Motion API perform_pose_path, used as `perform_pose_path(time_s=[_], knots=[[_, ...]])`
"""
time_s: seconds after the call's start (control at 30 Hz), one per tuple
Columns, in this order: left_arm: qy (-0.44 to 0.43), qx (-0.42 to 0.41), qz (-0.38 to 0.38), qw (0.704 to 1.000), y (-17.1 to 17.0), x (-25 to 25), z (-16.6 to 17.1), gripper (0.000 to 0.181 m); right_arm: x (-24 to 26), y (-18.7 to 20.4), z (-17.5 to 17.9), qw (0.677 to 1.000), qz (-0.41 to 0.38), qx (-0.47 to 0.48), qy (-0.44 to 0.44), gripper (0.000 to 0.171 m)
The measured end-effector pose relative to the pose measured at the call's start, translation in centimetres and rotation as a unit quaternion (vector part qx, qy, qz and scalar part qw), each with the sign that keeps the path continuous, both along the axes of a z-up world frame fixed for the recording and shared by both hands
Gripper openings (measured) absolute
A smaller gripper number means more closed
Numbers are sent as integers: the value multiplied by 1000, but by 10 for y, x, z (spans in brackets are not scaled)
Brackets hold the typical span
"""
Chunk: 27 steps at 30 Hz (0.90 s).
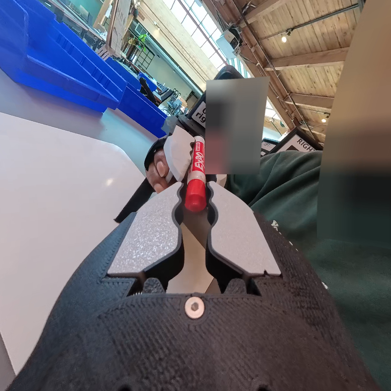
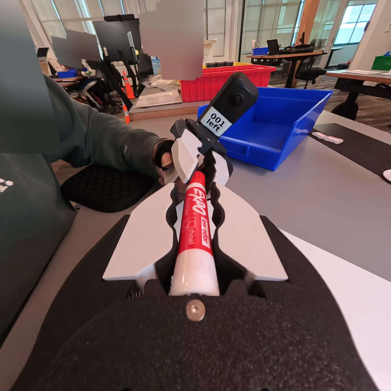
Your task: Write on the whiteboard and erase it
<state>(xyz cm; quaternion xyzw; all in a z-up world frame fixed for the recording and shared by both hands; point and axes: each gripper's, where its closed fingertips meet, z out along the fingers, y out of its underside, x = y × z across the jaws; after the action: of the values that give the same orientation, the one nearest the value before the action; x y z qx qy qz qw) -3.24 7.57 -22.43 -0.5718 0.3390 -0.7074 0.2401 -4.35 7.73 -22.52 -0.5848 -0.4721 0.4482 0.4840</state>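
Plainly, the risk is at the cap: the left gripper (image 1: 193,187) has its jaws closed around the red cap (image 1: 195,196) of the dry-erase marker (image 2: 195,228), while the right gripper (image 2: 193,190) clenches the white-and-red barrel along its length; a pull off the marker's axis could twist the barrel in the right fingers (image 2: 243,239), and a cap that lets go suddenly could jerk the tip toward the green sleeve (image 2: 101,139). The marker is held in the air between the two grippers, above the near edge of the whiteboard (image 1: 53,190); its long axis runs straight along the right gripper's fingers, cap end pointing away towards the left gripper, butt end seated deep at the finger roots.
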Motion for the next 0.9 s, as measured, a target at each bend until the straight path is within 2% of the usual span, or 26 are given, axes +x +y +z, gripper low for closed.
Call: perform_pose_path(time_s=[0.13, 0.33, 0.4, 0.43, 0.47, 0.53, 0.67, 0.9], knots=[[15, 33, -4, 999, -7, -2, 6, 18, 0, -6, 5, 1000, 23, 5, -5, 30], [19, 41, 0, 999, -4, -8, 7, 19, 4, -8, 8, 999, 49, -8, -1, 30], [-4, -6, 105, 994, 45, -61, 7, 17, 41, 12, 40, 996, 24, -33, 77, 30], [7, 14, 123, 992, 43, -71, 3, 18, 59, 23, 49, 996, -5, -14, 83, 29], [19, 59, 112, 992, 26, -65, 3, 18, 60, 25, 43, 998, -19, 9, 58, 31], [59, 140, 106, 983, 13, -53, 4, 19, 37, 17, 23, 1000, 15, -5, 22, 32], [70, 143, 152, 975, 33, -71, -1, 19, 29, 27, 11, 999, 33, -29, -3, 32], [74, 199, 197, 957, 42, -73, -9, 19, 31, 27, -4, 998, 17, -44, -28, 33]])
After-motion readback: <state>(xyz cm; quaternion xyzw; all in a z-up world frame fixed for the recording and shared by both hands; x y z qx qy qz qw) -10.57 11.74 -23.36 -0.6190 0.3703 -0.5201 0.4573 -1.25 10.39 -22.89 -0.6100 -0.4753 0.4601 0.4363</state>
